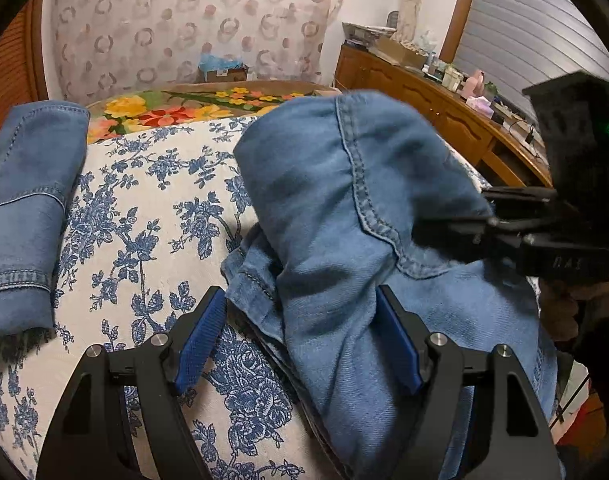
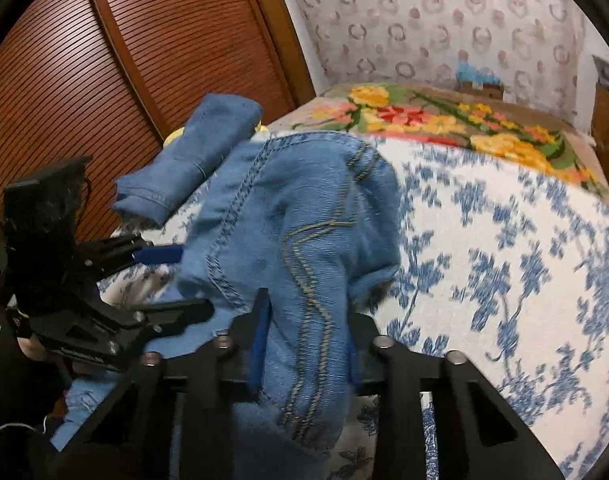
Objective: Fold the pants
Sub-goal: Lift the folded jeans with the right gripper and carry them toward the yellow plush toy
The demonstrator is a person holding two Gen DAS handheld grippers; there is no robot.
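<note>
Blue denim pants (image 1: 344, 200) lie bunched on a bed with a blue floral cover. In the left wrist view my left gripper (image 1: 300, 336) is open, with a fold of the denim draped between its blue pads and over the right pad (image 1: 400, 344). My right gripper (image 1: 456, 236) comes in from the right, shut on the pants' seamed edge. In the right wrist view my right gripper (image 2: 304, 344) clamps a thick bunch of the pants (image 2: 304, 220) near the stitched pocket. My left gripper (image 2: 184, 280) shows at the left, open, with denim between its fingers.
A second folded pair of jeans (image 1: 24, 216) lies at the bed's left side, also in the right wrist view (image 2: 192, 160). A flowered blanket (image 1: 176, 110) covers the bed's far end. A wooden dresser (image 1: 444, 108) stands at the right. A slatted wooden door (image 2: 84, 80) stands to the left.
</note>
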